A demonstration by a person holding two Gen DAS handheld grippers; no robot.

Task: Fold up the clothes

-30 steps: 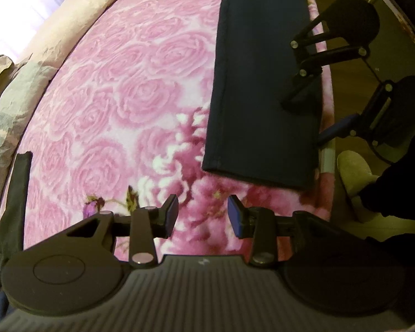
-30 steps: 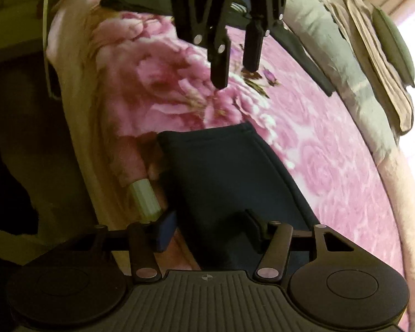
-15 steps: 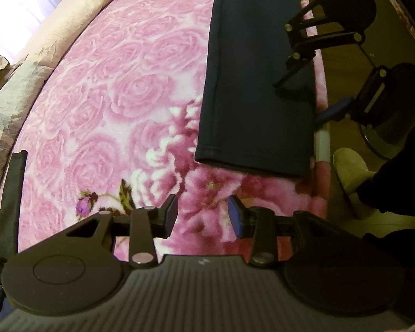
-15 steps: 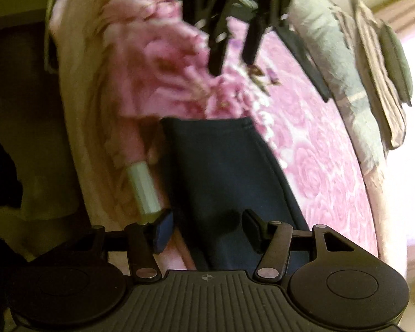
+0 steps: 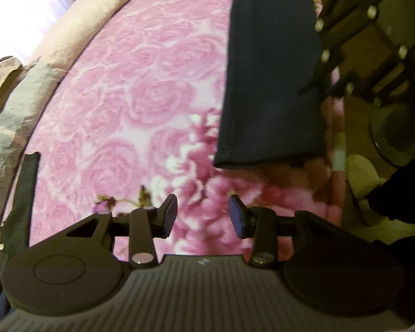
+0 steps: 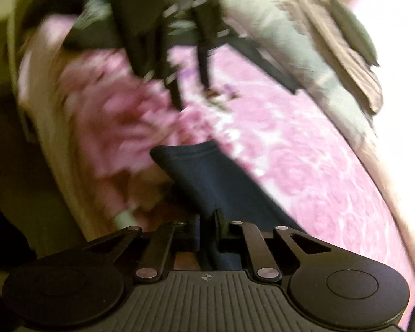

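A long navy garment [image 5: 268, 83] lies flat along the right edge of a bed covered by a pink rose blanket [image 5: 141, 96]. In the right wrist view my right gripper [image 6: 207, 221] is closing its jaws, and its pads pinch the near side edge of the navy garment [image 6: 207, 174], whose hem end lies ahead. The left wrist view shows that right gripper [image 5: 322, 83], blurred, at the garment's right edge. My left gripper [image 5: 203, 213] hovers open over the bare blanket just short of the garment's hem, nothing between its pads. It appears blurred in the right wrist view as the left gripper [image 6: 191, 91].
A dark strip of cloth [image 5: 22, 193] lies at the blanket's left side beside a grey-green quilt [image 5: 11, 116]. The bed edge drops to the floor on the right, where a pale slipper [image 5: 362, 174] and a dark trouser leg show. Folded bedding [image 6: 345, 44] is piled far off.
My right gripper's jaws have closed onto the garment's edge, and the hand has rolled and risen a little, which blurs its view. The left gripper has barely moved.
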